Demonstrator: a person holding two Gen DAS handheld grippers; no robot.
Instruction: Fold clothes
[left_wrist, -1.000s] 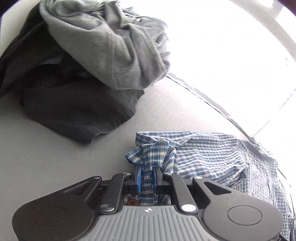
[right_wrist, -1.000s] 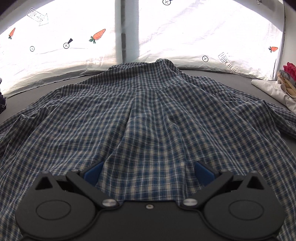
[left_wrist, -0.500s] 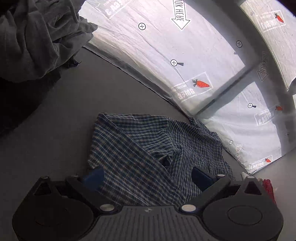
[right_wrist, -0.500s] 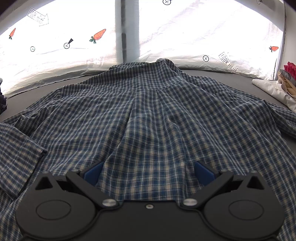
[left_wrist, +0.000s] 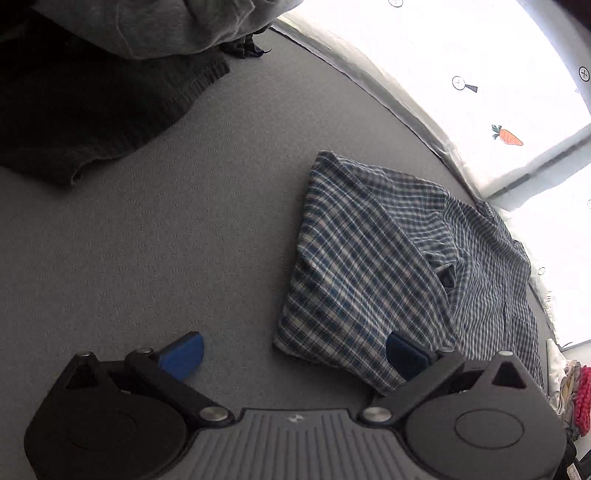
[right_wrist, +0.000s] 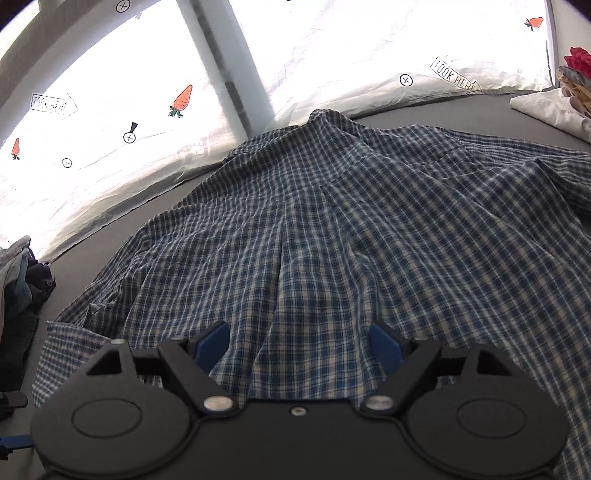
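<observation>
The left gripper has let go, jaws spread above the grey table; the plaid shirt sleeve now lies folded inward. The right gripper hovers spread-jawed over the shirt's back, possibly touching it, so the other sleeve probably comes next

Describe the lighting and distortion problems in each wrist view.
Left wrist view: the backlit sheet blows out white, the dark clothes pile loses detail, fisheye bends the edges. Right wrist view: same glare behind, yet the plaid shirt reads sharply.

Right claw spread wide over plaid shirt, gray surface
</observation>
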